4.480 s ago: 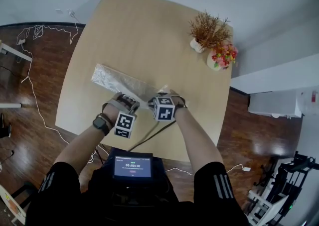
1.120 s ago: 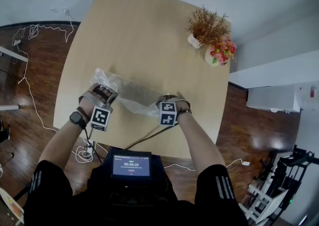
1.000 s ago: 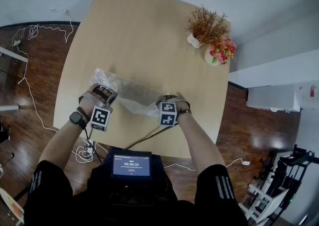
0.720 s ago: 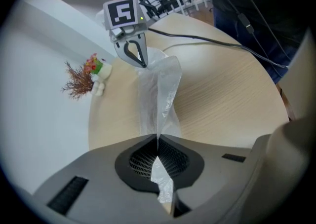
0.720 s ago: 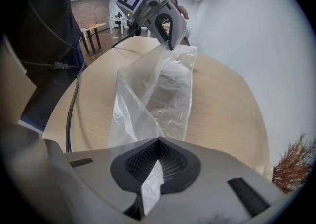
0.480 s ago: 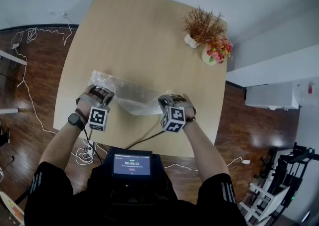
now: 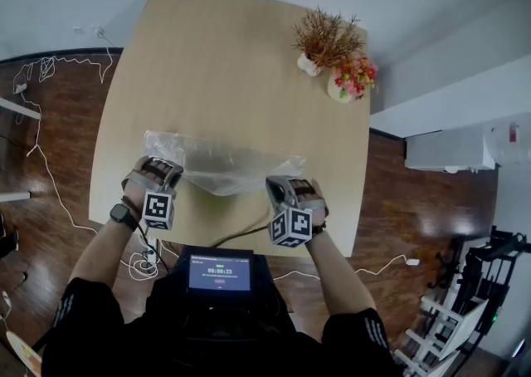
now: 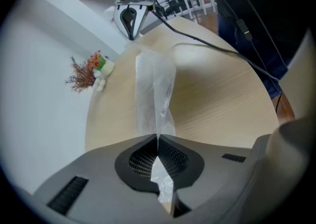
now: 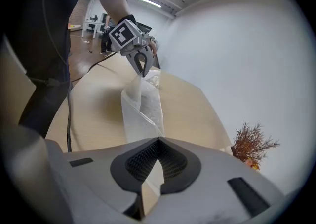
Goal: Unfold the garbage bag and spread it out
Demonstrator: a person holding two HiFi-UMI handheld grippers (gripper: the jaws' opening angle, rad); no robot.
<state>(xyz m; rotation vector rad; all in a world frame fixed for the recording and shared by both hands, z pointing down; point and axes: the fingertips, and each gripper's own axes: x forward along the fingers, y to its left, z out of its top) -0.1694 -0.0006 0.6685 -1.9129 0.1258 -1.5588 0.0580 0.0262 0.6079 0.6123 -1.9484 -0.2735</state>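
Note:
A clear plastic garbage bag [image 7: 217, 164] hangs stretched between my two grippers over the near part of the wooden table [image 7: 232, 68]. My left gripper [image 7: 153, 169] is shut on the bag's left end, and the film [image 8: 154, 97] runs from its jaws away to the other gripper. My right gripper [image 7: 280, 187] is shut on the bag's right end, lifted off the table. In the right gripper view the bag [image 9: 142, 107] reaches from my jaws across to the left gripper [image 9: 140, 65]. The bag's middle sags toward the table's near edge.
Two small pots, one with dried brown stems [image 7: 326, 37] and one with red and pink flowers [image 7: 348, 80], stand at the table's far right corner. A black cable [image 7: 241, 236] crosses the near edge. A tablet [image 7: 220, 274] sits at my waist. White cords [image 7: 50, 76] lie on the floor at left.
My right gripper has risen with the bag's right end and turned. My left gripper has slid slightly outward. The bag is now pulled wider and flatter between them.

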